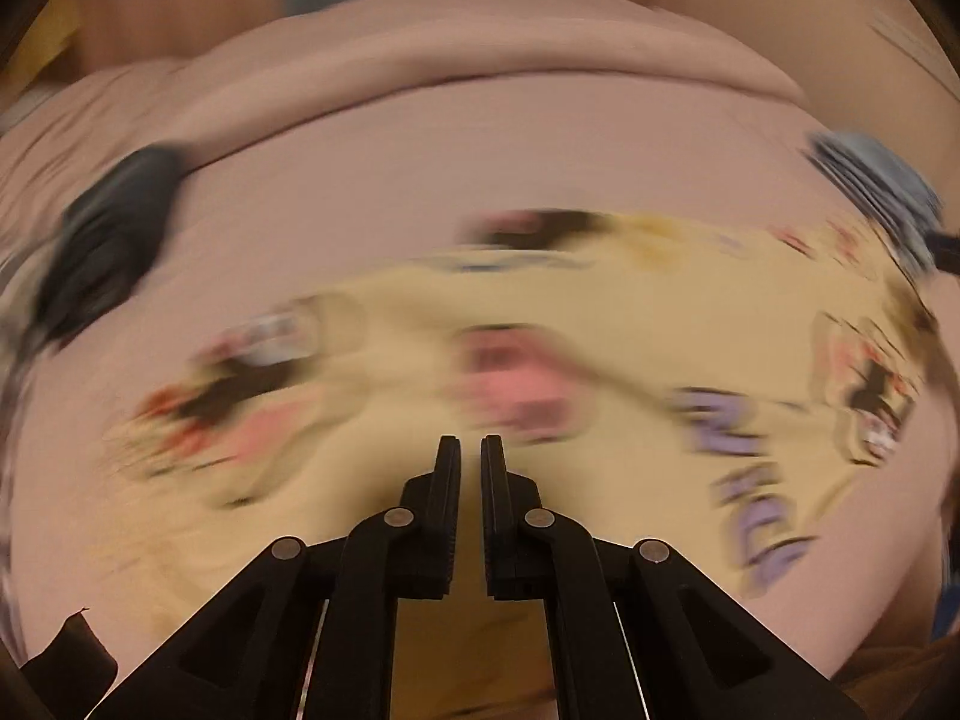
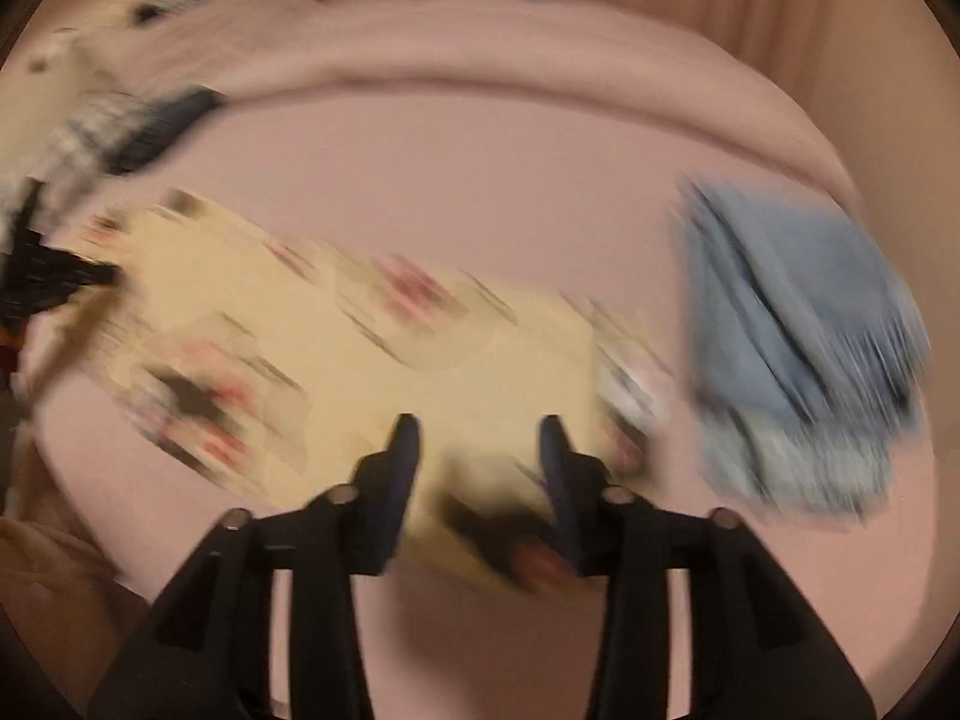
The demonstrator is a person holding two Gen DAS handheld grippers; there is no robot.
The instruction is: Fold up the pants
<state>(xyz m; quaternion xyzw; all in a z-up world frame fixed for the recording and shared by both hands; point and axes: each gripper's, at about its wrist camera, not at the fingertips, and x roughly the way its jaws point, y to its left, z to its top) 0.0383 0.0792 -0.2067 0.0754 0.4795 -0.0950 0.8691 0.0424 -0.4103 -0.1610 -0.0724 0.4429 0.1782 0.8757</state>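
Left gripper [image 1: 470, 450]: matte black, ribbed inner pads, four silver pivot pins on linkage arms. Right gripper [image 2: 480, 429]: same black build, blurred.

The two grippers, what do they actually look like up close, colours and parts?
Both are matte black plastic. The left gripper has two flat fingers with ribbed inner pads and round silver pivot pins on angled linkage arms. The right gripper looks alike, though blurred. No cables or sleeves show.

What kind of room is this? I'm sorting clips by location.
Probably a bedroom: the yellow printed pants lie on a wide pink sheet like a bed's, with a rolled pink blanket at its far edge and folded blue clothes alongside.
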